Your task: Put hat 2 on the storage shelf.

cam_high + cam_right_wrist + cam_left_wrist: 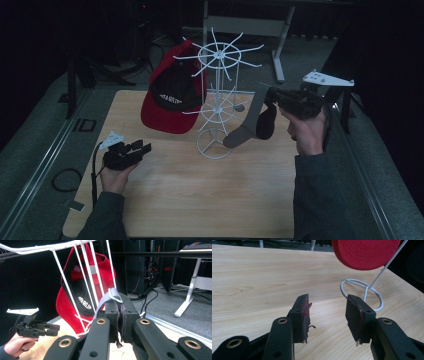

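Clamped on the strap of a grey-and-black cap [252, 122], the right gripper [272, 94] holds it up beside the white wire hat stand [216, 95]; in the right gripper view its jaws press together on the grey strap loop [113, 295], which lies against a white prong. That cap hangs in the air to the right of the stand's lower ring of arms, brim down, clear of the wooden table [175, 200].

To hang it well, I would judge that the strap loop must be threaded fully over an upturned prong tip before the jaws let go, and that the cap should be lowered slowly so its weight settles on the wire rather than swinging the light stand.

The left gripper [136, 149] rests low over the table left of the stand's base ring [362, 293], its jaws apart and holding nothing.

Counted: two caps, one red cap [170, 95] already hung on the upper ring and one in the grip; one stand with two tiers of prongs; two grippers.
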